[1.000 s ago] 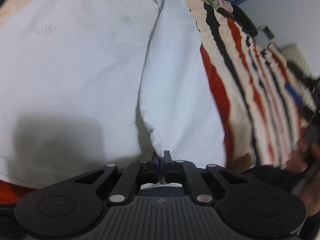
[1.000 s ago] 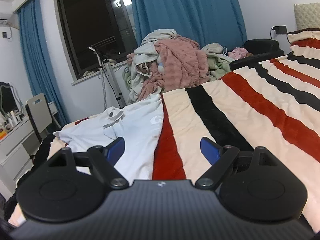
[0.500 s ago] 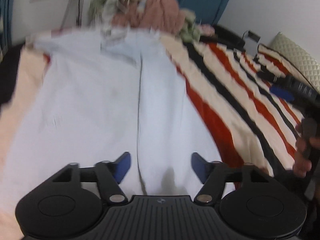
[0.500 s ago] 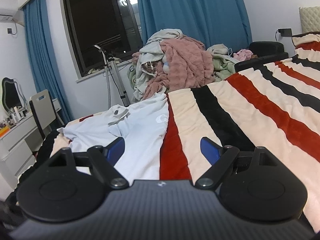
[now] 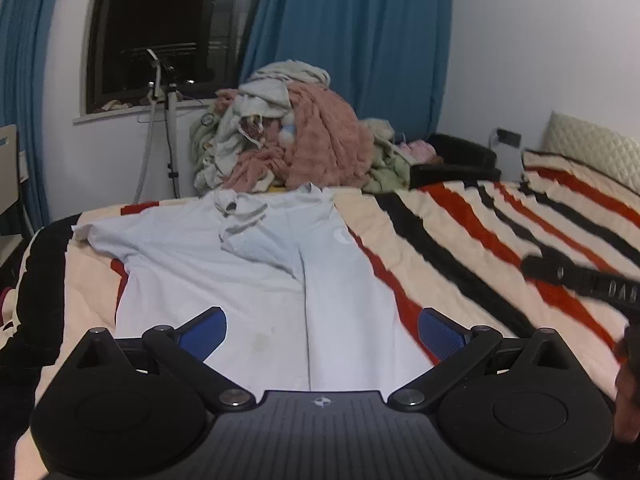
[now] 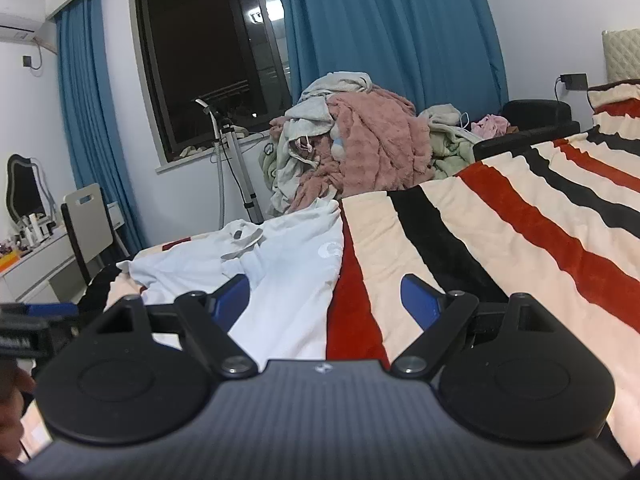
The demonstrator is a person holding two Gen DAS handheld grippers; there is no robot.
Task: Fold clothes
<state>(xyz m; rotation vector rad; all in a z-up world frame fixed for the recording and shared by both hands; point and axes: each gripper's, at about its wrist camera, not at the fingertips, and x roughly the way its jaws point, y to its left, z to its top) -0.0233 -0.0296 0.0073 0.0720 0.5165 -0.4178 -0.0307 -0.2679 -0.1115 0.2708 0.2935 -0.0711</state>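
Left gripper (image 5: 322,330) hung with jaws spread wide, holding nothing, above the near hem of the white shirt (image 5: 256,280), which lay flat on the striped blanket (image 5: 460,248) with one side folded inward. Right gripper (image 6: 324,298) was likewise spread and empty, shirt (image 6: 288,276) ahead-left of it, laundry pile (image 6: 360,148) beyond.

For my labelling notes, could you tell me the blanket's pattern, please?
The blanket has cream, red and black stripes; clearest in the right wrist view.

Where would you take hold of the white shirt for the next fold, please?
Probably the unfolded sleeve of the shirt, reached from the left with the left tongs: it lies spread flat outward, while the right side is already folded in along a lengthwise crease.
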